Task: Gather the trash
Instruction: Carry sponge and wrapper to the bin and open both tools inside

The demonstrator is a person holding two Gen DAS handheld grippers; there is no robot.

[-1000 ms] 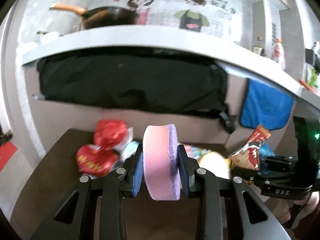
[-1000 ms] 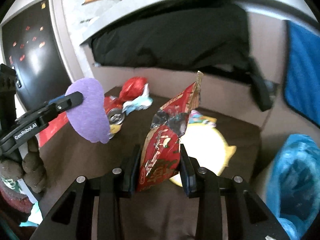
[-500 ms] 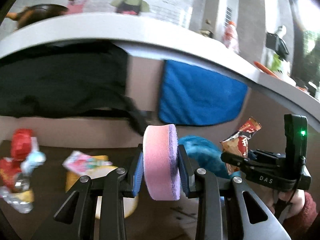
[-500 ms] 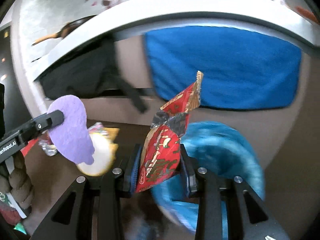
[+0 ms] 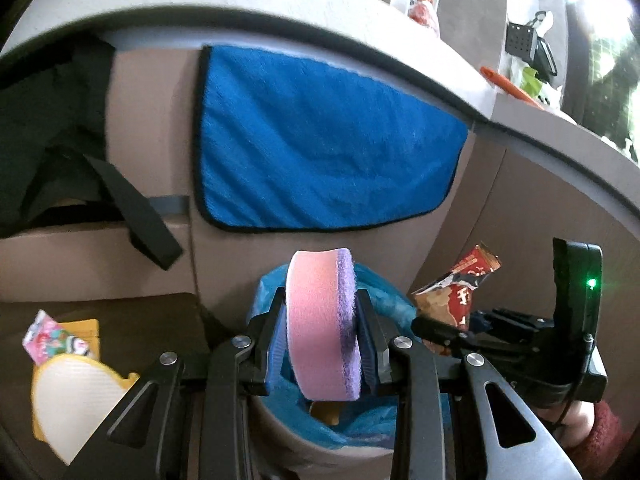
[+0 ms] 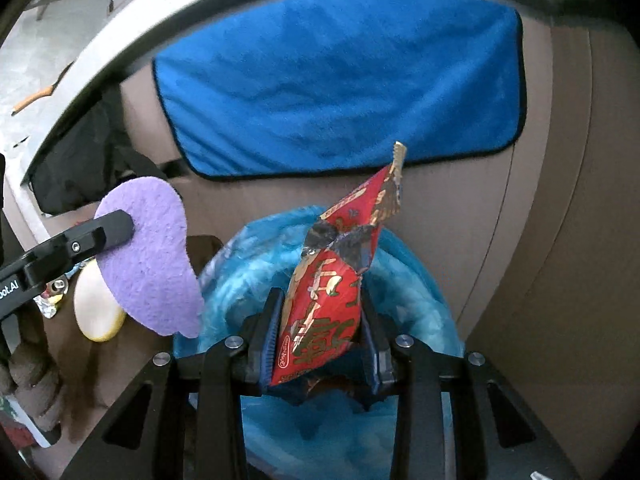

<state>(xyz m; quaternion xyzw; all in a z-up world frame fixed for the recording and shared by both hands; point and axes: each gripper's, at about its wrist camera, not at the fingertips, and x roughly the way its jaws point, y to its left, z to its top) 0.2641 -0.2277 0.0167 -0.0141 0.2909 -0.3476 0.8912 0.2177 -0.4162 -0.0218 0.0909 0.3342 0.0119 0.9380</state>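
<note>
The left gripper (image 5: 322, 332) is clamped on a pink-and-purple sponge (image 5: 320, 320), held on edge above the blue-lined bin (image 5: 384, 300); the right gripper (image 6: 322, 340) grips a red snack wrapper (image 6: 324, 304) upright over the same bin's mouth (image 6: 416, 280). A blue towel (image 6: 336, 80) hangs behind; a yellow-rimmed white dish (image 5: 68, 404) and a small colourful packet (image 5: 52, 334) lie on the brown worktop (image 5: 160, 320) left of the bin.

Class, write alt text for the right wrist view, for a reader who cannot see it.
The right gripper clamps a red snack wrapper above a bin lined with a blue bag. At left, the left gripper holds a purple-faced sponge; a blue towel hangs behind.
</note>
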